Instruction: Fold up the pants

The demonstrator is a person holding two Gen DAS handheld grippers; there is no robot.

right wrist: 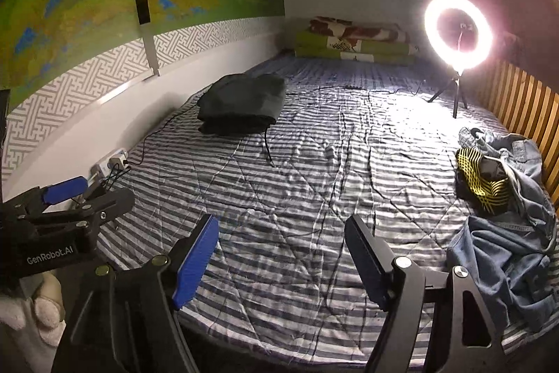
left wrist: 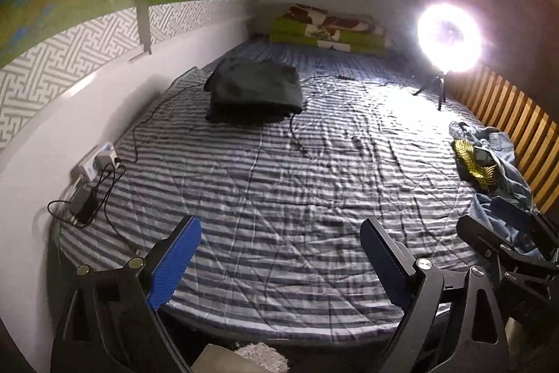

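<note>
Both grippers hang over the striped bed (left wrist: 279, 184), empty. Left gripper (left wrist: 279, 254) jaws stand wide; right gripper (right wrist: 281, 254) jaws are spread too, somewhat less.

1 dark folded garment (left wrist: 255, 91) lies far left. Crumpled jeans (right wrist: 506, 233) are heaped at the right edge, a black-yellow item (right wrist: 484, 180) on them.

Likely next step: the jeans are fetched. Waistband corners are best pinched, 1 per gripper, then the cloth dragged to mid-bed and spread flat.

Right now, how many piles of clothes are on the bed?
2. A folded dark pile sits toward the wall side, and a crumpled heap of jeans with a yellow-and-black garment lies by the wooden slats. More pieces may hide inside the heap.
</note>
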